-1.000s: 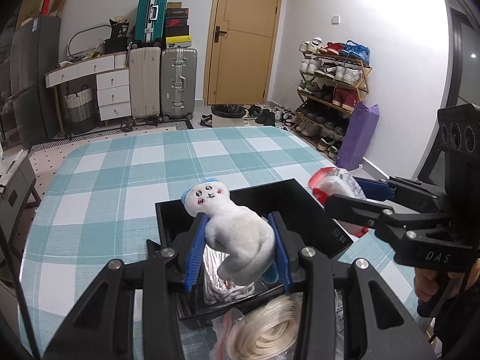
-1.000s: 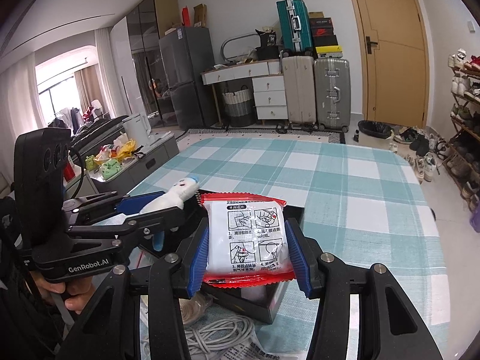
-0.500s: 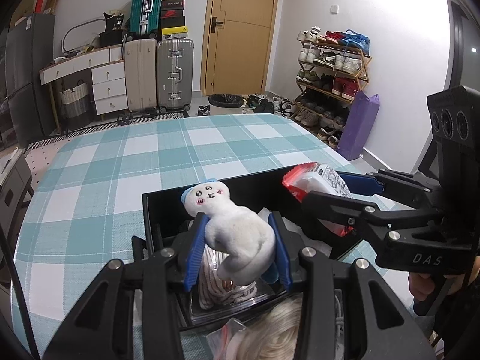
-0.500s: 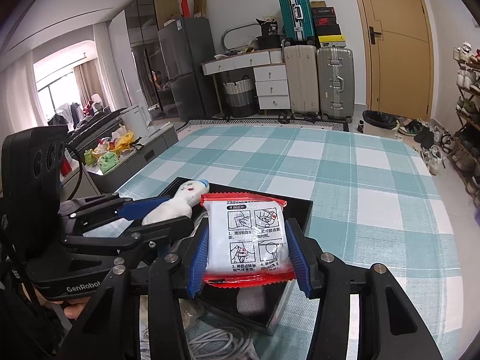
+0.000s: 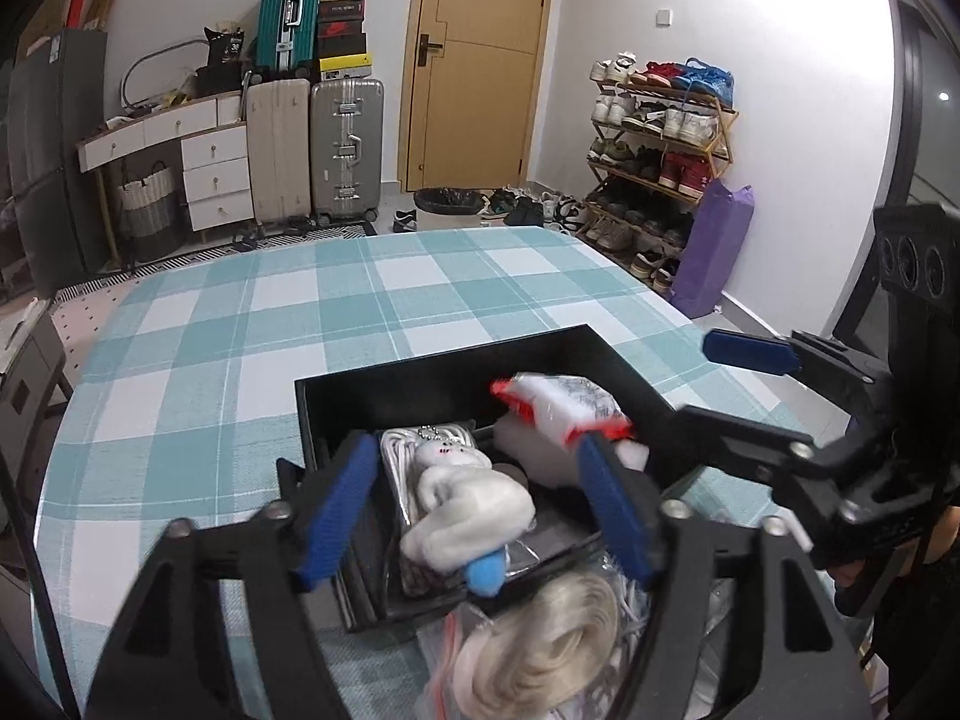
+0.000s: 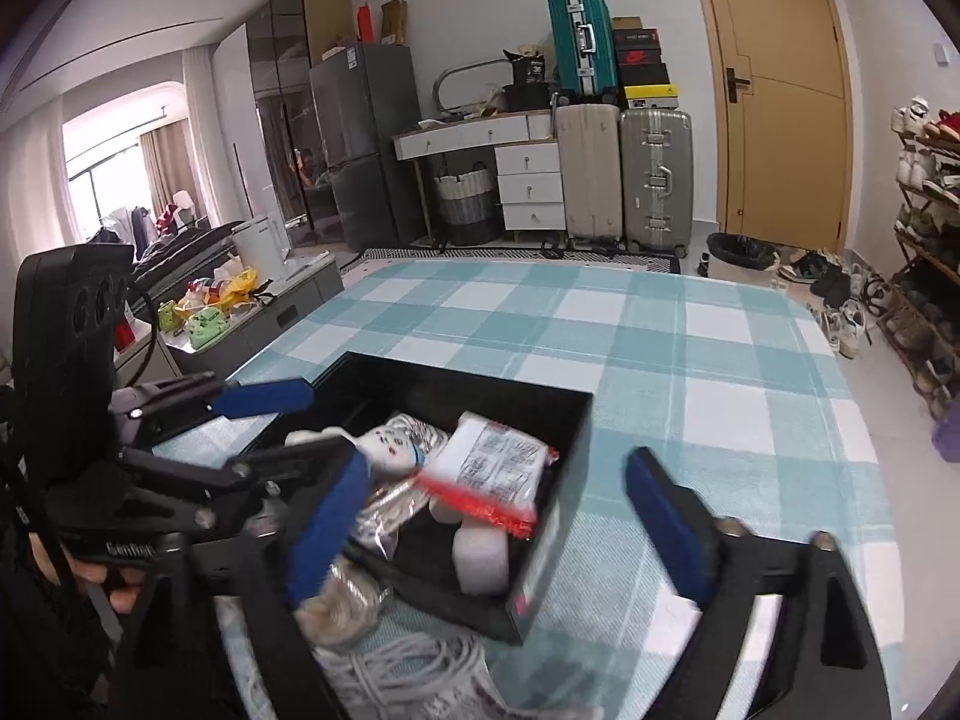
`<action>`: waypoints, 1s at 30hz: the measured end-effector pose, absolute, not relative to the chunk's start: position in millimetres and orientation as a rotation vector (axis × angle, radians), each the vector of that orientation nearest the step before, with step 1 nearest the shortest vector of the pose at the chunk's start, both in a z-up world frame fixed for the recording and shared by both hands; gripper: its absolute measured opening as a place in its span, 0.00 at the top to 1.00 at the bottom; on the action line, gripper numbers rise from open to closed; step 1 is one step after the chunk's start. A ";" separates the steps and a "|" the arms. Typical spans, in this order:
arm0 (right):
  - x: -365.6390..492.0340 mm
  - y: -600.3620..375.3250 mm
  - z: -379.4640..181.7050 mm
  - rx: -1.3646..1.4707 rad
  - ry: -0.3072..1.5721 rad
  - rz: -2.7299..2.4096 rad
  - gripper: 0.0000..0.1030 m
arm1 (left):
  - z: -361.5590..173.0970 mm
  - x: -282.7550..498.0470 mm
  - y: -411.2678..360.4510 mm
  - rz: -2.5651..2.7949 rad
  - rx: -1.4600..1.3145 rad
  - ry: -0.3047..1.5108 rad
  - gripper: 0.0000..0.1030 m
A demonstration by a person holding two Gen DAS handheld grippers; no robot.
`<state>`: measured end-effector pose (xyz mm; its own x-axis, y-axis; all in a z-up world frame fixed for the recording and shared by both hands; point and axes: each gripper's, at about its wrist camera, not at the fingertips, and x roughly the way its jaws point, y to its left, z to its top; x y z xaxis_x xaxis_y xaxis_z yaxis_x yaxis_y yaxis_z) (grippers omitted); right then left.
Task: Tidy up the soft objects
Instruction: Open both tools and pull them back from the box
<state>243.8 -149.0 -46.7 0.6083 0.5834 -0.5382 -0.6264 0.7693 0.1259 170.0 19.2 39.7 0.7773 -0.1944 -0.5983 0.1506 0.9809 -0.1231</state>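
Plush toy (image 5: pixel 465 507): lying inside the black box (image 5: pixel 420 387) on the checked desk (image 5: pixel 240 324), long axis running toward the left gripper (image 5: pixel 480 510), whose fingers have just been opening and are gaping around it untouched. Wipes packet (image 6: pixel 489 474): resting beside it, freed as the right gripper (image 6: pixel 498 522) was opening, now empty.

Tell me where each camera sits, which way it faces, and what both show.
Left wrist: on the left gripper, looking forward and down over its open jaws at the plush toy in the black box; the right gripper and a hand show.
Right wrist: on the right gripper, jaws open, facing the red-edged packet.
Shared: box, toy, packet, checked tablecloth.
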 end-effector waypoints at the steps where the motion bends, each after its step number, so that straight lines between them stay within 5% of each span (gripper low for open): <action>1: 241.6 -151.4 -46.3 -0.076 0.593 0.698 0.06 | 41.0 166.8 20.6 -0.183 -0.075 0.645 0.10; 5: 228.0 -161.2 -45.2 -0.098 0.584 0.667 0.01 | 45.9 151.0 24.9 -0.171 -0.087 0.615 0.00; 30: 183.2 -186.0 -75.9 -0.230 0.698 0.641 0.00 | 11.7 111.2 21.3 -0.144 -0.107 0.691 0.00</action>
<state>183.2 -186.0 -75.9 0.5851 0.4702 -0.6607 -0.6185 0.7857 0.0114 111.2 21.3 11.7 0.7609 -0.1679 -0.6267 0.0969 0.9845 -0.1461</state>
